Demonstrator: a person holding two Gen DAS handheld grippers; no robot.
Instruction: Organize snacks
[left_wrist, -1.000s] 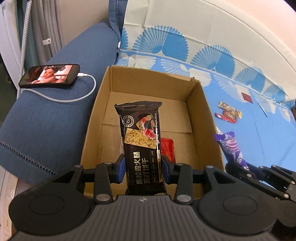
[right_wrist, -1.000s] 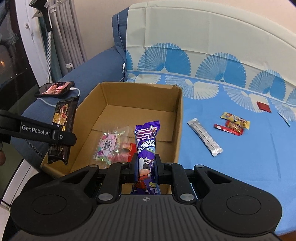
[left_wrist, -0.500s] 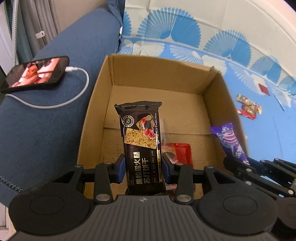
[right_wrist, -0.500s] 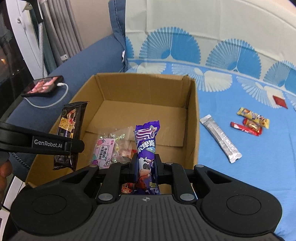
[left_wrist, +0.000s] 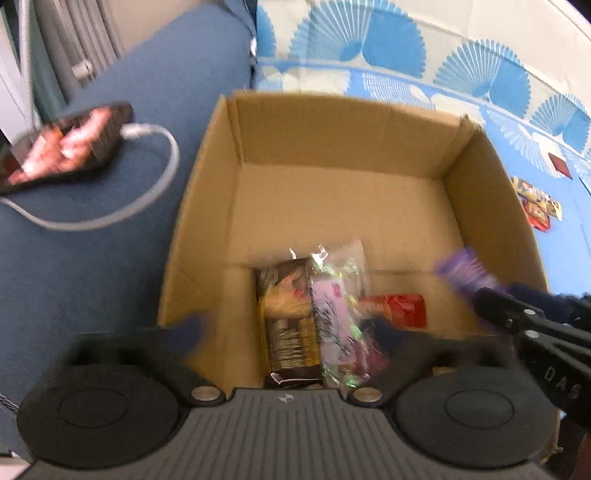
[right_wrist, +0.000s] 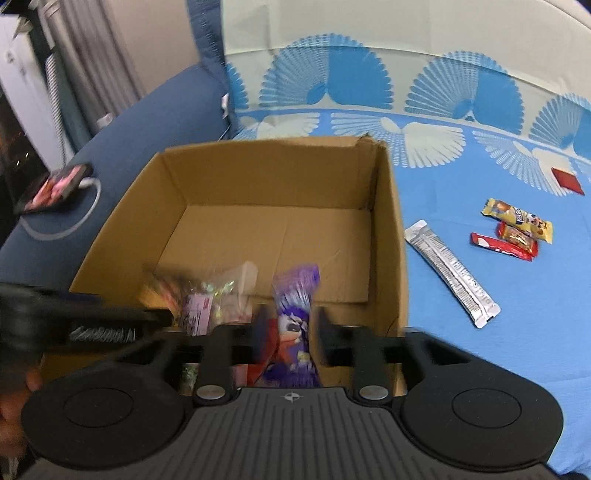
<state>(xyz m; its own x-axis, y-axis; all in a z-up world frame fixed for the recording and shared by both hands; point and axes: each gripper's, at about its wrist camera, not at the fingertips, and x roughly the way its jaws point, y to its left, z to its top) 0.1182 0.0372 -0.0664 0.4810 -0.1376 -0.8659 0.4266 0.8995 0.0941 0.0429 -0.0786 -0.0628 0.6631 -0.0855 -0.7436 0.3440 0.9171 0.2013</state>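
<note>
Cardboard box: lay beneath both my grippers. Left gripper: jaws opening wide, nothing held; black cracker pack lay below, between the fingers. Right gripper: jaws opening, purple snack loose between them.
</note>
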